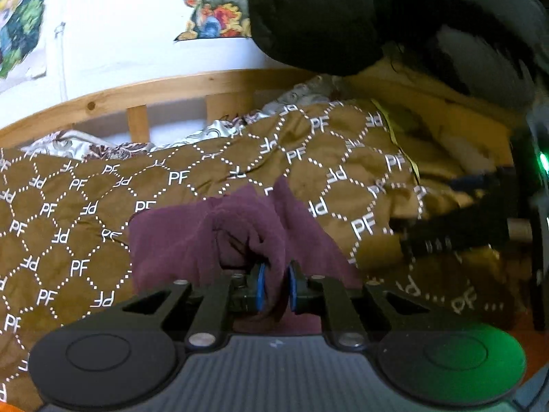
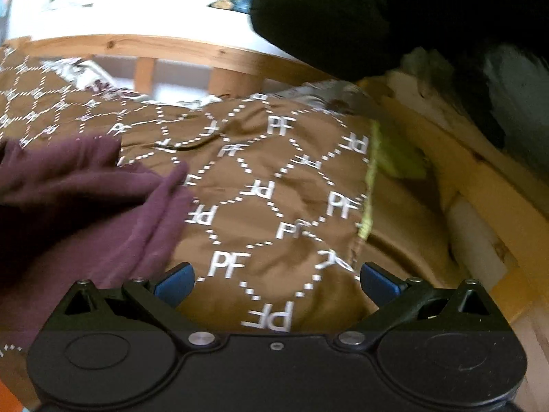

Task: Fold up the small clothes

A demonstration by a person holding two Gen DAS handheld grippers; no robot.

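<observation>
A small maroon garment [image 1: 192,233] lies bunched on a brown bedspread printed with white "PF" letters [image 1: 68,213]. My left gripper [image 1: 276,286] is shut on a fold of the maroon garment, the cloth pinched between its blue pads. In the right wrist view the same garment [image 2: 79,199] lies at the left on the bedspread [image 2: 274,185]. My right gripper [image 2: 276,279] is open and empty over bare bedspread, to the right of the garment. The right gripper also shows as a blurred black shape in the left wrist view [image 1: 463,233].
A wooden bed rail [image 1: 144,92] runs along the far side, with a white wall and colourful posters [image 1: 212,10] behind. A large black soft object [image 1: 319,17] hangs at the upper right. A patterned grey cloth [image 1: 212,130] lies by the rail. A yellow-green edge [image 2: 394,158] shows at right.
</observation>
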